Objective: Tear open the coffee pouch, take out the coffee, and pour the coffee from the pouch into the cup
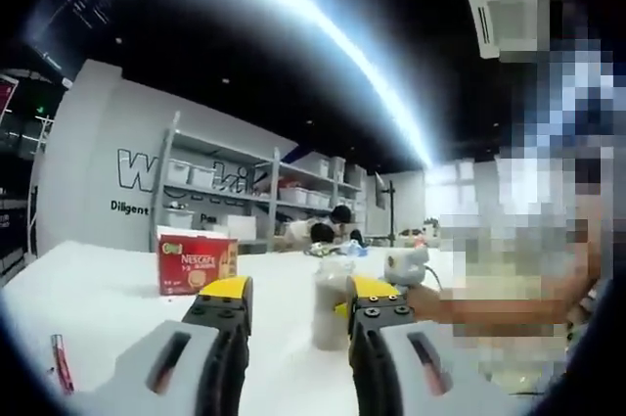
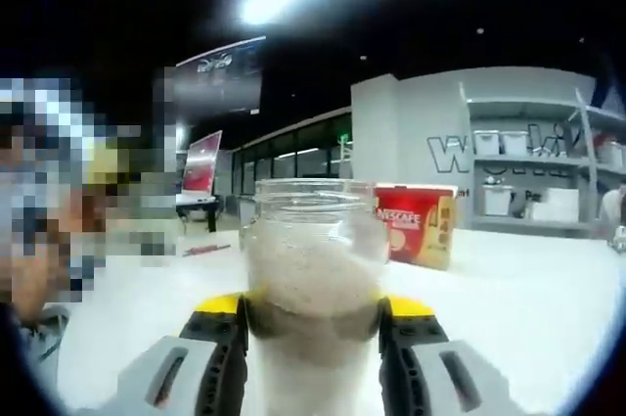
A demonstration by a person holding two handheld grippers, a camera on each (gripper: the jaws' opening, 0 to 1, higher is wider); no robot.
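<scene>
My right gripper (image 2: 313, 323) has its jaws clamped on the cup (image 2: 311, 284). My left gripper (image 1: 298, 303) hangs empty, jaws apart, over the tabletop (image 1: 98, 299) near the red coffee box (image 1: 197, 261).

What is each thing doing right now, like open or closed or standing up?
Cup: upright, open top, gripped.
Right gripper: shut on the cup.
Left gripper: open, holding nothing.
Coffee box: standing on the table, closed.
Coffee pouch: lying flat on the table.
</scene>
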